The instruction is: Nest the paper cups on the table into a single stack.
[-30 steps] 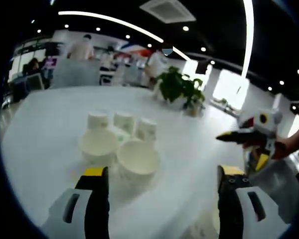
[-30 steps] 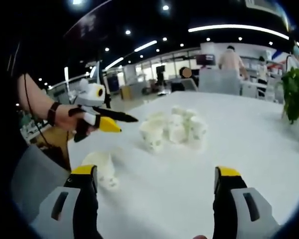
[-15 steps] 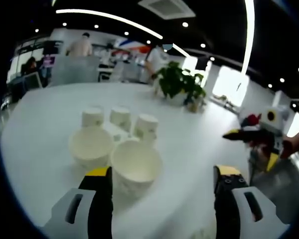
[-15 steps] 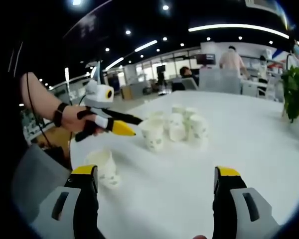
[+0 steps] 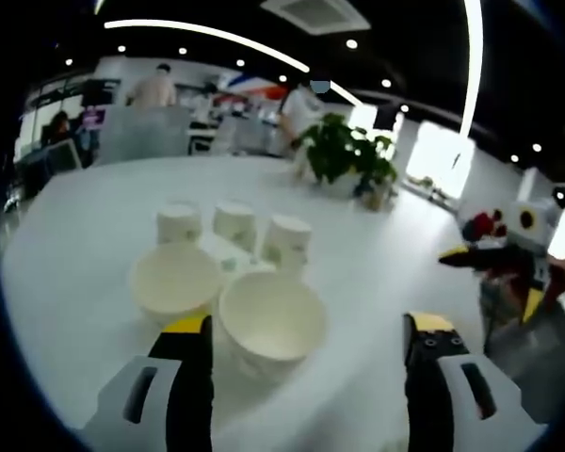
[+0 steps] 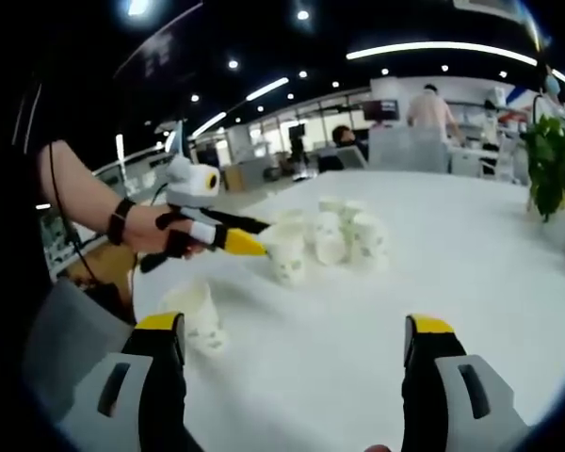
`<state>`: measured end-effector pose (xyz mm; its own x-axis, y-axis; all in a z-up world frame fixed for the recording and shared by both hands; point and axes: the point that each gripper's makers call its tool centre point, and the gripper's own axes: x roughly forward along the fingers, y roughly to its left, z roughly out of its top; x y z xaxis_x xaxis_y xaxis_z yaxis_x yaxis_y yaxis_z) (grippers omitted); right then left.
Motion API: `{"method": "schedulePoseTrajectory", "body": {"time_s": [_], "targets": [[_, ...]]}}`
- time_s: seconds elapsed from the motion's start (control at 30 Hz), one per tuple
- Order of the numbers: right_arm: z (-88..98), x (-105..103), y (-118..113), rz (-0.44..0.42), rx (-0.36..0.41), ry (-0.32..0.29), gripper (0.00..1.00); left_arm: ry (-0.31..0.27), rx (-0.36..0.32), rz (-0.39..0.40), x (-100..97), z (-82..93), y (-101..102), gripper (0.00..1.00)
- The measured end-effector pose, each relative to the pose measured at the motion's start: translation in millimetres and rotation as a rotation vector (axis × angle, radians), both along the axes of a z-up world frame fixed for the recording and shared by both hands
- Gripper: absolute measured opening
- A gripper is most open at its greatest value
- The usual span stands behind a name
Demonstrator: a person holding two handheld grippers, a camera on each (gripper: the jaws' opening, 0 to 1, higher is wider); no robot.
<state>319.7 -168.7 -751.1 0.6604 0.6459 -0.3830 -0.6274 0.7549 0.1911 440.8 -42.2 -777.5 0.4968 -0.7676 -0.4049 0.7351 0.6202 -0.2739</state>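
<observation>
At the bottom of the left gripper view, left gripper point(image 5: 307, 330) spread wide, jaws well apart, nothing between them. Just ahead of the left jaw, near cup point(image 5: 269, 325), upright and open-mouthed, close to touching the yellow tip. Beside it to the left, second open cup point(image 5: 176, 281), rim near the first cup's rim. Behind these two, a row of three cups point(image 5: 235, 226) standing mouth-down, printed walls showing, close together. All on the white table point(image 5: 94, 202). Farther back, a potted plant point(image 5: 344, 155) near the far edge, then chairs, desks and people under ceiling lights. At the right of this view, the right gripper point(image 5: 494, 259), held in a hand, black jaws with yellow tip pointing toward the cups but well apart from them.

At the bottom of the right gripper view, the same right gripper point(image 6: 296, 339), jaws parted wide, empty. Ahead on the left, a lone cup point(image 6: 194, 315) near the table's edge, well apart from the rest; cannot tell whether upright or tipped. Farther on, the cluster of cups point(image 6: 334, 235), with the left gripper point(image 6: 235, 235) reaching in from the left, yellow tip just at the nearest cup of the cluster. Whether touching, cannot tell. Behind it a hand point(image 6: 169, 231) and a bare forearm with a dark wristband point(image 6: 122, 218).
</observation>
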Motion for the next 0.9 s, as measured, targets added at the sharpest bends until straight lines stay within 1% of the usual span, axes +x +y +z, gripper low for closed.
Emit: {"method": "schedulePoseTrajectory", "body": {"time_s": [0.1, 0.3, 0.4, 0.47, 0.57, 0.8, 0.9], "targets": [[-0.8, 0, -1, -0.004, -0.001, 0.004, 0.95, 0.005, -0.005, -0.006, -0.7, 0.1, -2, 0.81], [-3.6, -1, 1, 0.002, 0.000, 0.014, 0.95, -0.007, -0.001, -0.014, 2.1, -0.2, -5, 0.76], [-2.2, 0, 1, 0.000, 0.010, 0.015, 0.94, -0.016, 0.020, -0.024, 2.7, -2.6, -4, 0.74], [-0.3, 2, 1, -0.004, 0.016, 0.011, 0.94, -0.021, 0.015, -0.018, 4.7, -2.2, -4, 0.73], [0.4, 3, 0, -0.007, 0.020, 0.013, 0.94, -0.020, 0.010, -0.023, 5.5, -2.9, -6, 0.69], [-2.3, 2, -1, 0.000, 0.018, 0.021, 0.94, -0.019, 0.006, -0.029, 7.8, -3.8, -11, 0.66], [-3.1, 2, -3, -0.007, 0.021, 0.025, 0.94, -0.021, 0.002, -0.034, 8.1, -4.0, -12, 0.62]]}}
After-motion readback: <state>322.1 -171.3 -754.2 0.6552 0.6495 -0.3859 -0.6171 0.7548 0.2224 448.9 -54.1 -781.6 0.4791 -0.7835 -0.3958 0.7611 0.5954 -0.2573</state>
